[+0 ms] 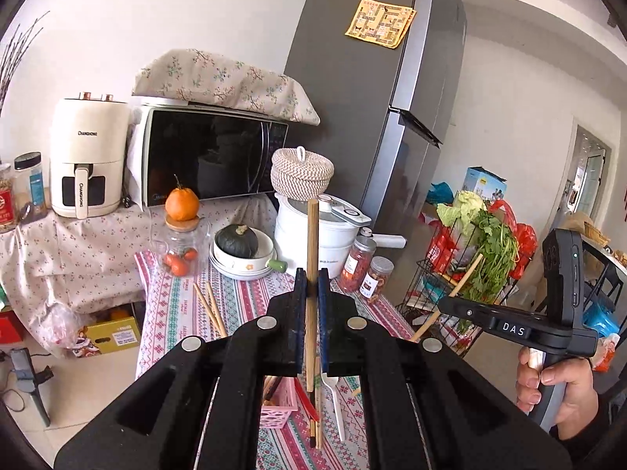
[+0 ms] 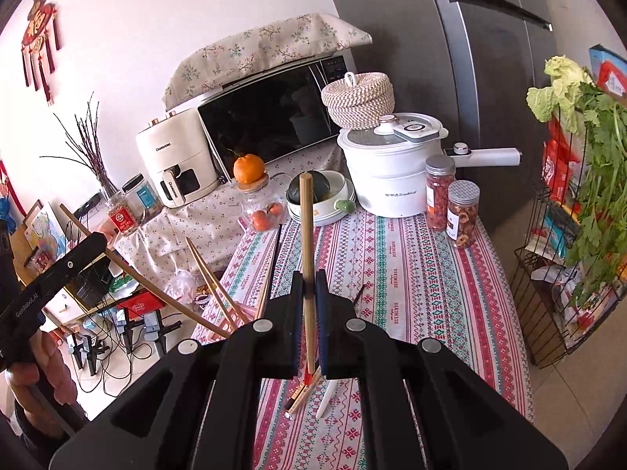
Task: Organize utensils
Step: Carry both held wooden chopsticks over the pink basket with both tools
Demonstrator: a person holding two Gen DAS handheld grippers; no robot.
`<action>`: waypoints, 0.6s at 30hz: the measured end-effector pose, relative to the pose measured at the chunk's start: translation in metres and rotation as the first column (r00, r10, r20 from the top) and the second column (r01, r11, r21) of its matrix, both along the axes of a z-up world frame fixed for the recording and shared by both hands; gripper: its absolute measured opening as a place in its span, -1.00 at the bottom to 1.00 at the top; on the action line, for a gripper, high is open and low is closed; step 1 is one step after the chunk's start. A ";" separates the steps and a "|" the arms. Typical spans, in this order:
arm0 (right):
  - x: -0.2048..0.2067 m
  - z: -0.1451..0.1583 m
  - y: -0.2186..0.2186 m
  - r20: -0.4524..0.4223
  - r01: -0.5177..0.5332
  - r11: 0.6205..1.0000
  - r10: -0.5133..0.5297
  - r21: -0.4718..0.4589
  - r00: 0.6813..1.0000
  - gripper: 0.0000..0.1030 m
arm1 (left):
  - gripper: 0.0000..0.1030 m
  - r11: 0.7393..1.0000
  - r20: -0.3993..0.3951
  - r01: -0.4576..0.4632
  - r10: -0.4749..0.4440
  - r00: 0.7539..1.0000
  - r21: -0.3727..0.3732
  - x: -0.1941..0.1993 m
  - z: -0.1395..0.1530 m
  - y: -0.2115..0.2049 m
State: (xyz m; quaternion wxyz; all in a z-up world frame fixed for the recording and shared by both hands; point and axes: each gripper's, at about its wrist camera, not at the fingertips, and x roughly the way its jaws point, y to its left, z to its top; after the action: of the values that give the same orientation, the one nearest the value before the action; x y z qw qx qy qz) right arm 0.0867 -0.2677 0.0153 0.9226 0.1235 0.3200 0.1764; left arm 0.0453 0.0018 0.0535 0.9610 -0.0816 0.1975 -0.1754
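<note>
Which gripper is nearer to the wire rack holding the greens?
Right. The right gripper is toward the table's rack side, close to the wire rack; the left gripper is beyond it, farther toward the air fryer.

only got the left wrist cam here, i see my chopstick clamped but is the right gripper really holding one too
Observer: Yes. In the right wrist view the right gripper is shut on a wooden chopstick that stands nearly upright between its pads.
Operator: anything left on the table under it
Observer: A white plastic fork and a few loose chopsticks lie on the patterned tablecloth just below that gripper.
Operator: can you see the pink basket from there
Observer: Only its rim, at the table's left edge, with chopsticks already leaning out of it.
Operator: and my left gripper
Observer: It shows at the left edge of the right view, its chopstick slanting down toward the basket.
</note>
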 end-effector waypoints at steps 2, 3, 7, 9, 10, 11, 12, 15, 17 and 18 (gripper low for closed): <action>0.000 0.002 0.005 0.010 -0.004 1.000 0.004 0.007 1.000 -0.88 | -0.91 1.000 0.007 -0.028 0.028 1.000 -0.006 0.003 0.001 0.009; 0.001 0.003 0.008 0.013 -0.005 1.000 0.005 0.012 1.000 -0.88 | -0.91 0.999 0.009 -0.042 0.042 0.999 -0.006 0.005 0.000 0.012; 0.003 0.005 0.017 0.029 -0.018 0.999 0.017 0.027 0.999 -0.88 | -0.91 0.998 -0.006 -0.069 0.069 0.998 -0.006 0.018 -0.012 0.020; 0.004 0.006 0.022 0.036 -0.025 0.999 0.024 0.031 0.999 -0.88 | -0.91 0.997 -0.025 -0.072 0.072 0.997 0.008 0.026 -0.020 0.020; 0.004 0.006 0.024 0.039 -0.029 0.999 0.028 0.034 0.999 -0.88 | -0.91 0.997 -0.039 -0.075 0.076 0.996 0.015 0.030 -0.025 0.019; 0.004 0.007 0.026 0.043 -0.032 0.999 0.031 0.037 0.999 -0.88 | -0.91 0.997 -0.053 -0.075 0.076 0.996 0.020 0.033 -0.029 0.019; 0.004 0.008 0.028 0.048 -0.035 0.999 0.033 0.038 0.998 -0.88 | -0.91 0.997 -0.068 -0.073 0.074 0.995 0.026 0.038 -0.032 0.018; 0.004 0.010 0.032 0.060 -0.043 0.998 0.041 0.046 0.997 -0.88 | -0.91 0.997 -0.119 -0.064 0.067 0.991 0.034 0.049 -0.045 0.016; 0.004 0.011 0.035 0.068 -0.048 0.998 0.044 0.050 0.997 -0.88 | -0.91 0.998 -0.162 -0.055 0.059 0.985 0.030 0.058 -0.055 0.015; 0.004 0.012 0.036 0.071 -0.051 0.997 0.047 0.052 0.996 -0.88 | -0.91 0.998 -0.184 -0.051 0.055 0.981 0.030 0.062 -0.060 0.015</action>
State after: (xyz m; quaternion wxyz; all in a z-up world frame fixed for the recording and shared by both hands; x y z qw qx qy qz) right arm 0.0902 -0.2321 0.0270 0.9250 0.1340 0.2856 0.2118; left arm 0.1069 0.0166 -0.0069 0.9439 -0.0904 0.2856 -0.1389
